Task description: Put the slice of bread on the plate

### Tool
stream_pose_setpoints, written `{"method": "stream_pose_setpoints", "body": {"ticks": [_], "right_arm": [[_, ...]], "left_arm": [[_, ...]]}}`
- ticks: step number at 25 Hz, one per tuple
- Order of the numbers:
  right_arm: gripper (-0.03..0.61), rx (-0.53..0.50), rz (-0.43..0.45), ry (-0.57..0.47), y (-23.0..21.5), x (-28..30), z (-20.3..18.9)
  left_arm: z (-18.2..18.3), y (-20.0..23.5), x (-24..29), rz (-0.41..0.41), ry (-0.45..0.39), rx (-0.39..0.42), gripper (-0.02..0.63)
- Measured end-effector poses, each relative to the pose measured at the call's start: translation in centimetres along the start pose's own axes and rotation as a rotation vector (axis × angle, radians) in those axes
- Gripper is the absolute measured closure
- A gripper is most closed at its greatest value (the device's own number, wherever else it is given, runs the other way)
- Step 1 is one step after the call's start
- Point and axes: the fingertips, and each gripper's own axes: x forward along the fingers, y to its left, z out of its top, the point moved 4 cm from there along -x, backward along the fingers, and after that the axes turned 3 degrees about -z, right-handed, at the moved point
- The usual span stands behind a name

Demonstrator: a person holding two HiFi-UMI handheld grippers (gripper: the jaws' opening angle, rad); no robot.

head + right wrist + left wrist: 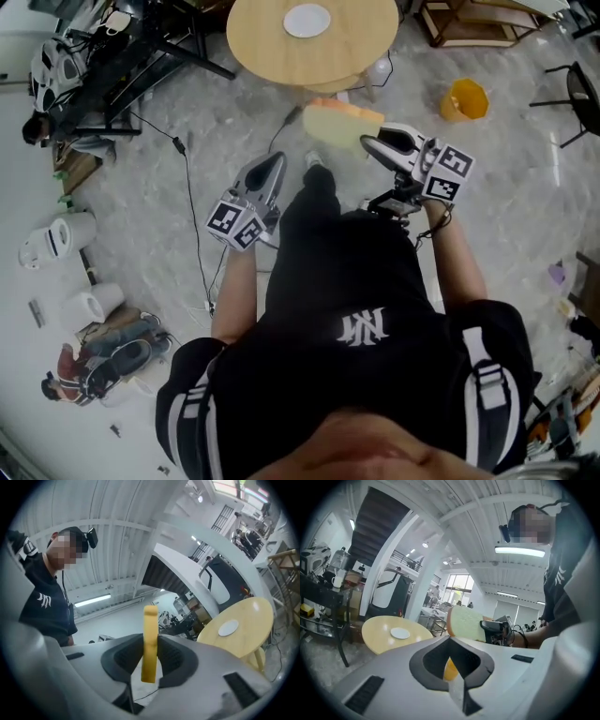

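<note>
The bread (342, 120) was in the air, clamped edge-on between the jaws of the right gripper (372, 141). It was out over the floor and short of the near edge of the table (281, 52). In the right gripper view the slice (150, 639) stood upright in the right gripper (150, 660), with both pads pressed against its flat faces. Most of its length stuck out ahead of the jaws. The left gripper view showed its pale face and browner crust (464, 623).

The left gripper (270, 167) hung beside the person's leg. Its jaws were together on nothing, and only a yellow patch of background showed through the notch (451, 667).

The plate (307, 20) lay bare near the middle of the tabletop, well apart from the bread and with nothing else around it. Both gripper views showed it as a small white disc (400, 633) (228, 628).

The slice looked light, soft and springy, so a hard squeeze would likely dent or tear it. The overhanging part could sag or flap if swung fast. The crust edge seemed the firmest place to hold it, with the pads across the two faces as they were. It would probably need rolling flat over the plate before release, since dropped on edge it might tip off the rim
</note>
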Motion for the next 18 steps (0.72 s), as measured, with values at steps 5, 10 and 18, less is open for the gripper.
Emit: {"method": "stream_pose_setpoints", "body": {"ticks": [5, 10, 18], "right_arm": [[0.488, -0.01, -0.07, 0.021, -3.3, 2.7, 0.8], [0.488, -0.004, -0.124, 0.043, -7.6, 6.8, 4.8], [0.488, -0.067, -0.245, 0.064, -12.1, 12.9, 10.2]], "left_arm": [[0.9, 5.6, 4.0, -0.069, -0.014, -0.021, 0.601], [4.7, 10.5, 9.8, -0.217, 0.001, 0.021, 0.601], [8.1, 18.5, 12.8, -0.356, -0.046, -0.083, 0.601]]}}
